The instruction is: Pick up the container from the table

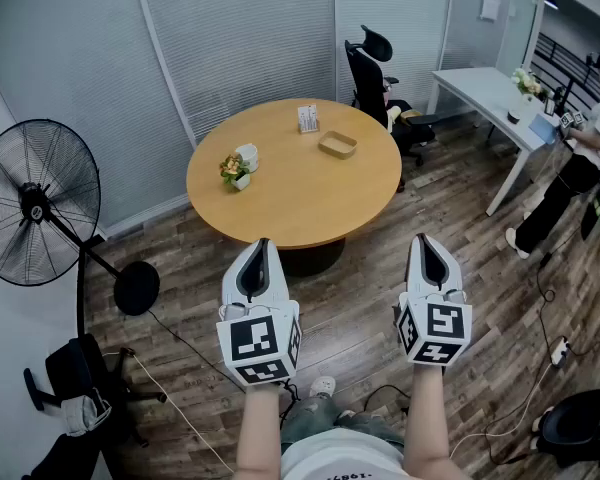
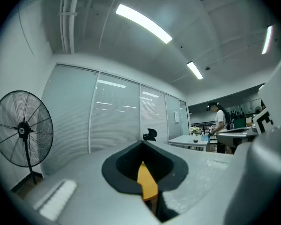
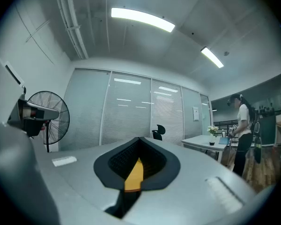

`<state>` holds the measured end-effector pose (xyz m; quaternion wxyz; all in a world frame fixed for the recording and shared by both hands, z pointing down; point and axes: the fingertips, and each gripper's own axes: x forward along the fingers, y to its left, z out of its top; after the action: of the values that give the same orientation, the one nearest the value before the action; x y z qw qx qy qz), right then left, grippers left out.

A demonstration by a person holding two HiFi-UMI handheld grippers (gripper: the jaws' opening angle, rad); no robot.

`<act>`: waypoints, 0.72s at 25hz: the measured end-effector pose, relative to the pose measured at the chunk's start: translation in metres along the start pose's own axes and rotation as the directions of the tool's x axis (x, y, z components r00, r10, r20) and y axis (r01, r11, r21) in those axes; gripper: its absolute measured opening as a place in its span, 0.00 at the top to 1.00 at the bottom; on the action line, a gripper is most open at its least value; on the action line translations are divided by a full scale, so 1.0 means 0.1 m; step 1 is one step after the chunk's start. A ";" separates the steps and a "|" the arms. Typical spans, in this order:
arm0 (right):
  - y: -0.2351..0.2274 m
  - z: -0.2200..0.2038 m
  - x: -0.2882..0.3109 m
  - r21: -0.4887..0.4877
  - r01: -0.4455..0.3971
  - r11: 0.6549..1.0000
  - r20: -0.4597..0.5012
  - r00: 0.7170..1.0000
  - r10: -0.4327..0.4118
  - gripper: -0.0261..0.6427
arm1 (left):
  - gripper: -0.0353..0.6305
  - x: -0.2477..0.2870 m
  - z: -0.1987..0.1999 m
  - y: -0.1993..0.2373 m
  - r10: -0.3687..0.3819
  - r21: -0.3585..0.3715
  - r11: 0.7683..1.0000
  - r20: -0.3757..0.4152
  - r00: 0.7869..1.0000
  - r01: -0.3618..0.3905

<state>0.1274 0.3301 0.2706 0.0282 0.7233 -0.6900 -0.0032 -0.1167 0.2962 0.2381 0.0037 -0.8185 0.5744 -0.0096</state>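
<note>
The container (image 1: 337, 145), a shallow tan tray, lies on the far right part of the round wooden table (image 1: 280, 203). My left gripper (image 1: 261, 245) and right gripper (image 1: 423, 239) hover side by side over the floor, short of the table's near edge and well apart from the tray. Both have their jaws pressed together with nothing held. In the left gripper view the left gripper (image 2: 143, 143) shows only a thin orange sliver of table through its slot. The right gripper (image 3: 139, 139) shows the same in its own view. Neither gripper view shows the tray.
On the table also stand a small flower pot (image 1: 240, 166) and a card holder (image 1: 308, 118). A standing fan (image 1: 40, 203) is at left, a black office chair (image 1: 375, 73) behind the table, a white desk (image 1: 485, 88) and a person (image 1: 585, 153) at right. Cables cross the floor.
</note>
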 end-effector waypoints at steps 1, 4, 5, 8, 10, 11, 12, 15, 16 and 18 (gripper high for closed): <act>-0.01 0.00 0.00 -0.001 0.000 1.000 -0.001 1.000 0.000 0.95 | 0.94 0.00 0.00 -0.01 0.000 0.000 1.000 -0.001 1.000 0.000; -0.02 0.01 0.01 -0.001 -0.002 1.000 -0.001 1.000 0.002 0.95 | 0.94 0.02 0.00 -0.02 0.002 0.001 1.000 -0.004 1.000 -0.002; -0.02 0.01 0.01 -0.001 -0.002 1.000 0.000 1.000 0.002 0.95 | 0.94 0.03 0.00 -0.02 0.003 0.001 1.000 -0.005 1.000 -0.003; -0.02 0.00 0.03 -0.002 -0.005 1.000 -0.001 1.000 0.005 0.95 | 0.94 0.04 -0.02 -0.01 0.007 -0.001 1.000 -0.007 1.000 -0.007; -0.01 -0.01 0.04 -0.003 -0.006 1.000 -0.004 1.000 0.006 0.95 | 0.95 0.05 -0.03 0.01 0.008 -0.001 1.000 -0.012 1.000 -0.008; -0.01 -0.01 0.05 -0.003 -0.006 1.000 -0.005 1.000 0.006 0.95 | 0.94 0.05 -0.04 0.02 0.008 -0.002 1.000 -0.014 1.000 -0.008; 0.01 -0.02 0.06 -0.005 -0.008 1.000 -0.007 1.000 0.008 0.95 | 0.94 0.06 -0.05 0.03 0.008 -0.003 1.000 -0.016 1.000 -0.008; 0.04 -0.04 0.12 -0.008 -0.011 1.000 -0.013 1.000 0.011 0.95 | 0.94 0.10 -0.08 0.07 0.007 -0.006 1.000 -0.021 1.000 -0.007; 0.05 -0.06 0.14 -0.008 -0.011 1.000 -0.015 1.000 0.010 0.95 | 0.95 0.12 -0.09 0.09 0.006 -0.008 1.000 -0.023 1.000 -0.006; 0.07 -0.08 0.20 -0.001 -0.006 1.000 -0.019 1.000 0.006 0.95 | 0.94 0.18 -0.12 0.13 0.003 -0.017 1.000 -0.028 1.000 -0.003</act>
<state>0.1219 0.3096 0.2793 0.0353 0.7211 -0.6919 0.0032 -0.1236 0.2750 0.2502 -0.0113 -0.8174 0.5757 -0.0160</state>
